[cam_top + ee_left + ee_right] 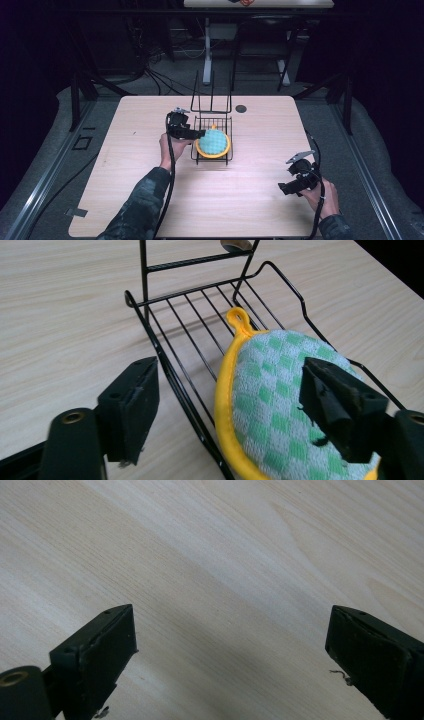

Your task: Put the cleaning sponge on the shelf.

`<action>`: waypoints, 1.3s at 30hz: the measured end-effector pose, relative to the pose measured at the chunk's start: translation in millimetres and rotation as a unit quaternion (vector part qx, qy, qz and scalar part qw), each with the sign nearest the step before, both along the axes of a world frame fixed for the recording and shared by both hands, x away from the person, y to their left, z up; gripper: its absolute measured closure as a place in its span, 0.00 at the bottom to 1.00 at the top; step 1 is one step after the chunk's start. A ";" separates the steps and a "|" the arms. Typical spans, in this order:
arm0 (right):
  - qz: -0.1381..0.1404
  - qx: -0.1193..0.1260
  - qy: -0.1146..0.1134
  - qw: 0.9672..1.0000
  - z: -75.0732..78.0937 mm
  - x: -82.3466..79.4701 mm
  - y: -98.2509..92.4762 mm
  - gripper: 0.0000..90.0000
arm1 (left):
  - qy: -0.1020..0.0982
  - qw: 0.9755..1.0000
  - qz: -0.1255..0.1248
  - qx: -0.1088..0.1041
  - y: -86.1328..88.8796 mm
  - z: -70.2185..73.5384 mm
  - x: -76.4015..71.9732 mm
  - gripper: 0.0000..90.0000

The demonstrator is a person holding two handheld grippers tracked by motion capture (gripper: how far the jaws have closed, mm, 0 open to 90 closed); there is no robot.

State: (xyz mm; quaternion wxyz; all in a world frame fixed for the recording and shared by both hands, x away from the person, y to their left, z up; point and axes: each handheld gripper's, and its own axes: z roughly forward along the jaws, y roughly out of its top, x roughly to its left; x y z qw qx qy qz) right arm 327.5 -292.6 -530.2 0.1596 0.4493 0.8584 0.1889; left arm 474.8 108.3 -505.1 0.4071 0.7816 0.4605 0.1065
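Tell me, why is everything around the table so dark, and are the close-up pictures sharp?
High view: light falls on the table, surroundings nearly black. Left gripper view: pot holder and wire rack sharp, near jaws slightly soft. Right gripper view: wood grain soft, a dim shadow between the jaws.

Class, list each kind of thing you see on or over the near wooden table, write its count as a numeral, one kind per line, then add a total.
Handheld grippers: 2 (left gripper, right gripper)
Black wire racks: 1 (rack)
Round pot holders, green-checked with yellow edging: 1 (pot holder, lying in the rack)
Dark round spots on the tabletop: 1 (spot)
Total: 5
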 end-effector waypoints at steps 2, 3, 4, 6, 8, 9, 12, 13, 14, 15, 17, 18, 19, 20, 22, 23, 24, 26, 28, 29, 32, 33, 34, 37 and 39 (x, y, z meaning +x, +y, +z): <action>0.000 0.000 0.000 1.000 0.0 0.1 0.0 0.06 | -0.006 1.000 -0.002 0.006 3.8 3.9 -3.7 0.22; 0.000 0.001 0.000 1.000 0.0 0.1 0.0 0.06 | -0.008 1.000 -0.001 0.007 5.7 5.5 -5.6 0.21; -0.001 0.000 -0.001 1.000 0.1 0.1 0.0 0.06 | -0.011 1.000 0.000 0.010 7.6 6.8 -7.4 0.21; 0.000 0.001 -0.001 1.000 0.1 0.1 0.0 0.06 | -0.009 1.000 -0.002 0.014 10.9 9.0 -10.5 0.19; -0.001 0.002 -0.001 1.000 0.3 -0.2 0.2 0.06 | -0.011 1.000 0.000 0.016 15.3 11.0 -14.4 0.18; -0.002 0.002 -0.001 1.000 0.4 -0.2 0.1 0.06 | -0.012 1.000 -0.002 0.016 17.7 12.0 -16.1 0.18; -0.003 0.004 -0.003 1.000 0.2 -0.4 0.2 0.06 | -0.014 1.000 0.001 0.015 24.6 15.8 -22.1 0.16; -0.002 0.002 -0.001 1.000 0.5 -0.4 0.2 0.06 | -0.014 1.000 0.001 0.015 27.1 17.9 -24.7 0.16; -0.004 0.003 -0.001 1.000 0.3 -0.3 0.4 0.06 | -0.019 1.000 0.001 0.017 28.4 18.8 -26.4 0.16; -0.003 0.002 -0.001 1.000 0.1 -0.1 0.1 0.06 | -0.019 1.000 0.001 0.018 30.1 19.9 -28.8 0.16; -0.004 0.001 0.000 1.000 -0.8 -0.3 1.2 0.06 | -0.020 1.000 0.002 0.022 34.0 21.9 -34.8 0.16; -0.004 -0.001 0.000 1.000 -0.8 -0.5 1.7 0.06 | -0.021 0.999 0.002 0.025 35.9 22.7 -37.3 0.15; -0.005 -0.001 0.000 1.000 -0.3 -1.0 2.2 0.06 | -0.023 0.999 0.003 0.026 37.9 23.4 -39.9 0.14; -0.003 -0.004 0.000 1.000 0.9 -1.2 2.1 0.06 | -0.022 0.999 0.003 0.028 40.0 24.3 -42.5 0.14; -0.002 -0.005 -0.004 1.000 2.0 -1.5 1.6 0.06 | -0.024 0.999 0.005 0.033 44.5 26.3 -47.8 0.13; -0.003 -0.006 -0.005 1.000 2.4 -1.8 1.5 0.06 | -0.023 0.999 0.005 0.036 46.0 27.2 -49.6 0.13; -0.003 -0.005 -0.005 1.000 2.2 -1.7 1.3 0.06 | -0.018 0.999 0.002 0.041 48.7 28.7 -52.7 0.13; -0.005 0.001 -0.006 1.000 0.9 -1.5 1.3 0.06 | -0.017 0.999 -0.001 0.045 53.2 31.2 -57.8 0.12; -0.006 -0.002 -0.005 1.000 1.3 -0.5 0.7 0.06 | -0.021 0.999 0.002 0.050 59.5 34.5 -63.1 0.12; -0.008 0.001 -0.006 1.000 0.9 0.2 0.6 0.06 | -0.021 0.999 0.003 0.048 62.7 35.4 -65.7 0.12; -0.009 0.002 -0.002 1.000 0.3 -0.2 1.4 0.06 | -0.022 0.998 0.008 0.060 70.5 37.5 -73.0 0.10; -0.007 -0.003 -0.004 1.000 0.3 -0.5 1.2 0.06 | -0.022 0.998 0.009 0.063 72.9 37.9 -75.7 0.09; -0.007 -0.001 -0.001 1.000 1.1 -1.1 1.0 0.06 | -0.022 0.998 0.011 0.064 75.0 38.1 -78.2 0.09; -0.010 0.003 -0.008 1.000 3.7 -2.0 -1.0 0.06 | -0.023 0.997 0.016 0.072 80.7 38.4 -85.1 0.07; -0.009 0.003 -0.012 1.000 4.6 -2.3 -1.8 0.06 | -0.024 0.997 0.021 0.073 85.1 39.4 -91.4 0.06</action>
